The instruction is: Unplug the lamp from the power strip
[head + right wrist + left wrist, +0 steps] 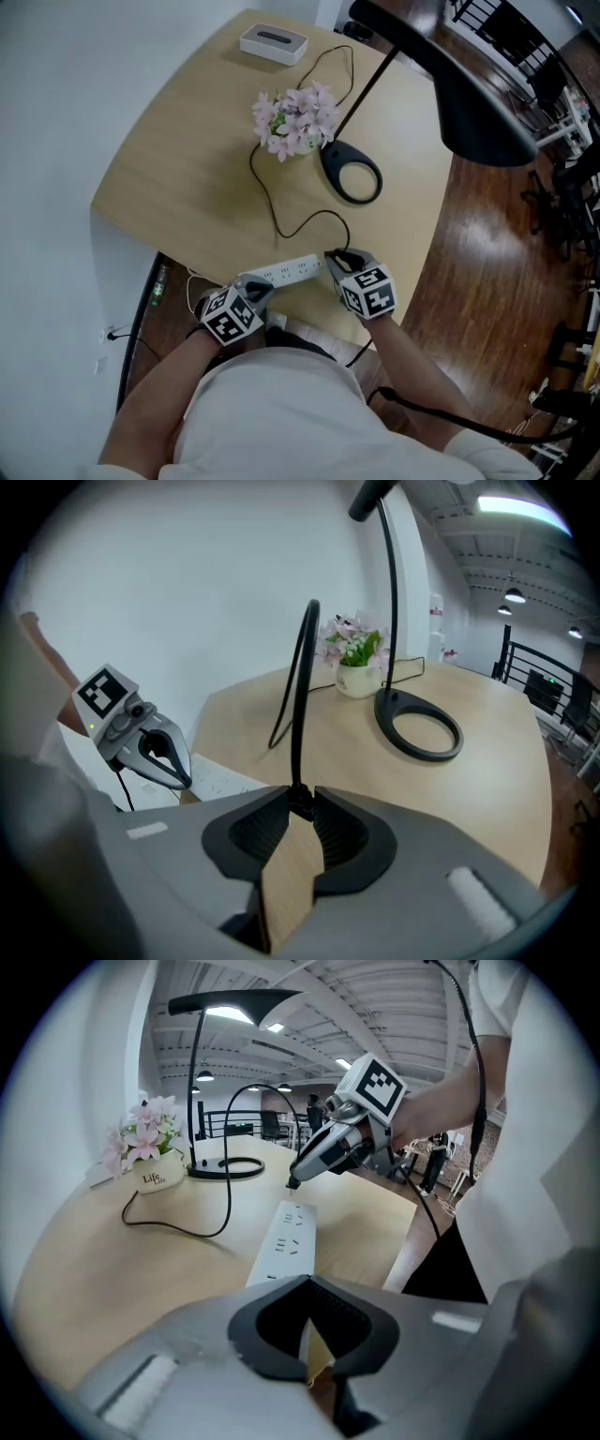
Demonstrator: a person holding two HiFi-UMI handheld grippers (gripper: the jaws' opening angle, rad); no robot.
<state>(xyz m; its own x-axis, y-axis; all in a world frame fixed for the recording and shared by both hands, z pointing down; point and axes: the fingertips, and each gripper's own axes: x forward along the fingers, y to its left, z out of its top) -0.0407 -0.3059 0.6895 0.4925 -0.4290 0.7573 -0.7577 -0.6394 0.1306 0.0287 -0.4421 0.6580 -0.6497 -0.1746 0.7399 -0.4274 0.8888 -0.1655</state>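
Observation:
A white power strip point(286, 271) lies at the table's near edge. My left gripper point(259, 289) is shut, its tips point(309, 1283) resting on the strip's point(289, 1241) near end. My right gripper point(336, 258) is shut on the lamp's black plug point(300, 803), whose cord point(298, 696) rises from the jaws. In the left gripper view the right gripper point(292, 1181) hangs just above the strip's far end, and the sockets that show hold nothing. The cord point(267, 192) runs back to the lamp's ring base point(352, 172); the lamp head point(473, 103) hangs over the right.
A pot of pink flowers point(296, 118) stands beside the lamp base. A white box point(274, 43) sits at the table's far edge. The table point(187, 159) ends just behind the strip, with cables on the floor point(155, 328) below. Wooden floor and furniture lie to the right.

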